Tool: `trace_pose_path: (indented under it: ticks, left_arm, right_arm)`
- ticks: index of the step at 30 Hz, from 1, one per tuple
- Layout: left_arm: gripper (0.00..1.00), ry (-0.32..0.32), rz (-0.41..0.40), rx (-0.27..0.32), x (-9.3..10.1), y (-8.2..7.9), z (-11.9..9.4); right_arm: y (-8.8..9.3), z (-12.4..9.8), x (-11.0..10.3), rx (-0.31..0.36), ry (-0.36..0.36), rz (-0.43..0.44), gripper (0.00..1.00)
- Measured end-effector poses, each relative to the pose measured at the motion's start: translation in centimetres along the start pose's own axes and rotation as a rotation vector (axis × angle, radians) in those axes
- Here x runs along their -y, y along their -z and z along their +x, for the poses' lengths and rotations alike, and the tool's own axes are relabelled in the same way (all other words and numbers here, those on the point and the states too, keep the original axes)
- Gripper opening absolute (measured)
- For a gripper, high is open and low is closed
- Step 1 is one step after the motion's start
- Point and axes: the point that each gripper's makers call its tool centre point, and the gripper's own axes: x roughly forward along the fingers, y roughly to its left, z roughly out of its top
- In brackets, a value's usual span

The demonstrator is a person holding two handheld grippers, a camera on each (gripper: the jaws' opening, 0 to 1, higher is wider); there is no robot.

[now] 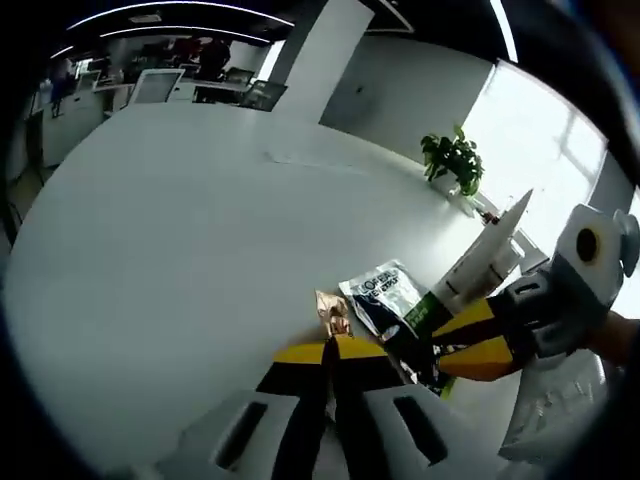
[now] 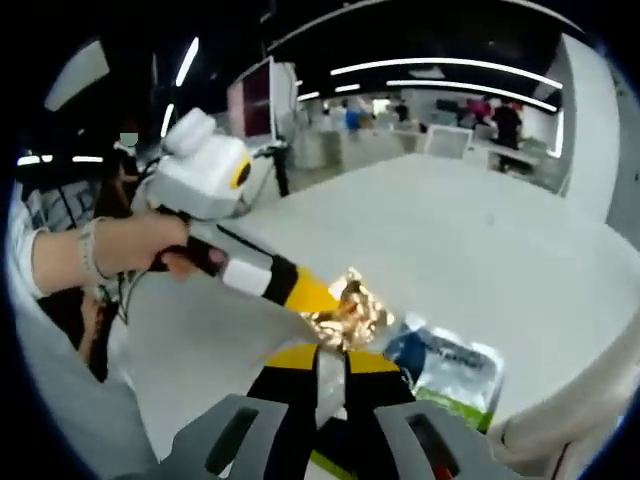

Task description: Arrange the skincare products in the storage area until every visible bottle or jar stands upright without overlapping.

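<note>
Desk: a broad white desk (image 1: 180, 260) carries the things; it runs back toward an office area with screens and chairs.
Left claw: the left claw (image 1: 333, 348) rises from the bottom of the left gripper view with its yellow-tipped jaws drawn close together, nipping the edge of a crinkled gold foil packet (image 1: 331, 312). In the right gripper view it reaches in from the left, held by a person's hand (image 2: 130, 245), its yellow tip touching the same foil.
Right claw: the right claw (image 2: 330, 358) has its jaws nearly closed, a thin pale sheet standing between them. In the left gripper view it comes in from the right and clamps a white tube with a green band (image 1: 470, 270), which points up and tilts.
Gold foil packet: it lies on the desk just ahead of both claws, beside the sachet.
Sachet: a dark blue and white sachet with a green lower edge (image 2: 445, 365) lies flat on the desk, just to the side of the foil.
Plant: a small green potted plant (image 1: 452, 160) stands at the far edge of the desk, well apart from the products.
</note>
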Motion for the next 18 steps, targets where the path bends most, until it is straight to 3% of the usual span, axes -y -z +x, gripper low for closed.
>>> trace_pose_path:
  ticks: [5, 8, 14, 18]
  left_arm:
    - [0.0, -0.032, 0.056, -0.016, -0.3, 0.0, 0.4]
    - [0.0, -0.059, 0.098, -0.039, -0.5, 0.3, 0.7]
    - [0.0, -0.066, 0.102, -0.038, -0.5, 0.4, 0.9]
    - [0.0, -0.094, 0.146, -0.055, -0.9, 0.6, 1.0]
  right_arm:
    - [0.3, 1.5, 0.6, -0.017, 0.019, -0.093, 0.0]
    - [0.5, 2.4, 0.6, -0.03, 0.018, -0.113, 0.0]
    - [1.4, 3.7, 0.4, -0.072, 0.02, -0.163, 0.0]
    - [1.5, 4.2, 1.0, -0.078, 0.052, -0.201, 0.0]
